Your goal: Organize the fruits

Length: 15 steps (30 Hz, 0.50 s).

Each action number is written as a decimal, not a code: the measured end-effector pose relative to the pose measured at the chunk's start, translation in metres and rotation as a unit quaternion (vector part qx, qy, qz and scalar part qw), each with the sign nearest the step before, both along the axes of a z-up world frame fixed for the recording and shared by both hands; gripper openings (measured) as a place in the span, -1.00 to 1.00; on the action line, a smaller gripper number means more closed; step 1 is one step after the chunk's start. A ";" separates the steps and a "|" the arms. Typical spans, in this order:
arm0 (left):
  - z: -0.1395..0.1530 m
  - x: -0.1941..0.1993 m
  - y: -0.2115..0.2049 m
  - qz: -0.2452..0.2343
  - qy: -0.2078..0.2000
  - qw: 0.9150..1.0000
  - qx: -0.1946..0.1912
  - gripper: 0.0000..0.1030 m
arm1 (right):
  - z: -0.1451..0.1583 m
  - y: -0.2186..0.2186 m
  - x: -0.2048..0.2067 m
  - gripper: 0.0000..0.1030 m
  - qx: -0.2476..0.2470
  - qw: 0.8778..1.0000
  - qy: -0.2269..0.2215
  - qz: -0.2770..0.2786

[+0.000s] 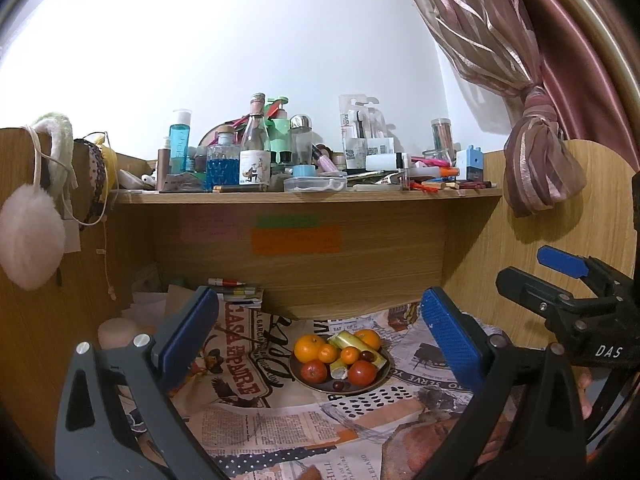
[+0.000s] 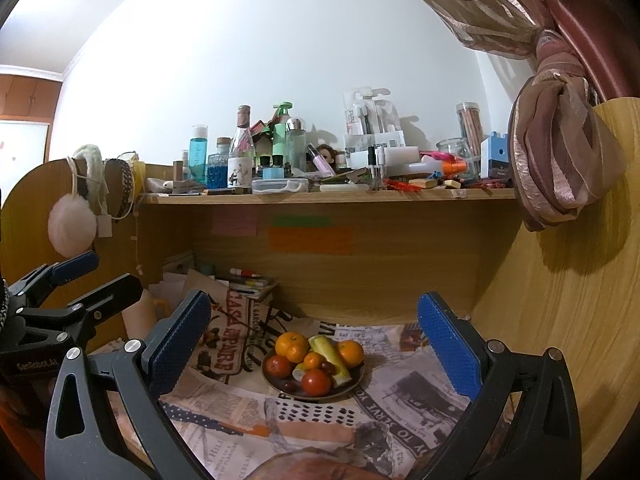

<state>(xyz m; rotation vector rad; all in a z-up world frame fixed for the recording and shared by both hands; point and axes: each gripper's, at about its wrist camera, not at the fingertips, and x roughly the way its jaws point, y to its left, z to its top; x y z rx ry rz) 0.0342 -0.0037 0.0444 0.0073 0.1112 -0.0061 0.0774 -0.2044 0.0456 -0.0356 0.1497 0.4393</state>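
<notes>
Fruits (image 1: 339, 360) heaped on plate (image 1: 300, 380), yellow-green sticks angled back-left, both claws (image 1: 320, 340) (image 2: 316, 340) spread, empty

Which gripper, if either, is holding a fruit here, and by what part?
Neither. The left gripper and right gripper both stand open with nothing between their fingers. All the fruit lies on the plate, out ahead of both.
</notes>
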 end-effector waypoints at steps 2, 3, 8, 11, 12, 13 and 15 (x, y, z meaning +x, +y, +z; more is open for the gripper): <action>-0.001 0.001 -0.001 -0.003 0.002 1.000 0.000 1.00 | 0.000 0.000 0.001 1.00 -0.001 1.000 0.000 -0.001; -0.001 0.002 -0.001 -0.004 0.003 1.000 0.000 1.00 | -0.001 0.000 0.001 1.00 -0.002 1.000 0.000 -0.001; -0.003 0.003 0.000 -0.006 0.005 1.000 -0.003 1.00 | -0.002 0.000 0.002 1.00 -0.003 1.000 0.000 -0.005; -0.003 0.003 0.000 -0.006 0.006 1.000 -0.004 1.00 | -0.002 -0.001 0.003 1.00 -0.004 1.000 0.000 -0.005; -0.003 0.003 0.001 -0.006 0.006 1.000 -0.005 1.00 | -0.002 0.000 0.002 1.00 -0.003 1.000 0.000 -0.004; -0.003 0.003 0.000 -0.006 0.005 1.000 -0.004 1.00 | -0.003 0.000 0.002 1.00 -0.004 1.000 0.001 -0.003; -0.003 0.003 0.001 -0.006 0.006 1.000 -0.004 1.00 | -0.004 -0.001 0.003 1.00 -0.005 1.000 0.001 -0.004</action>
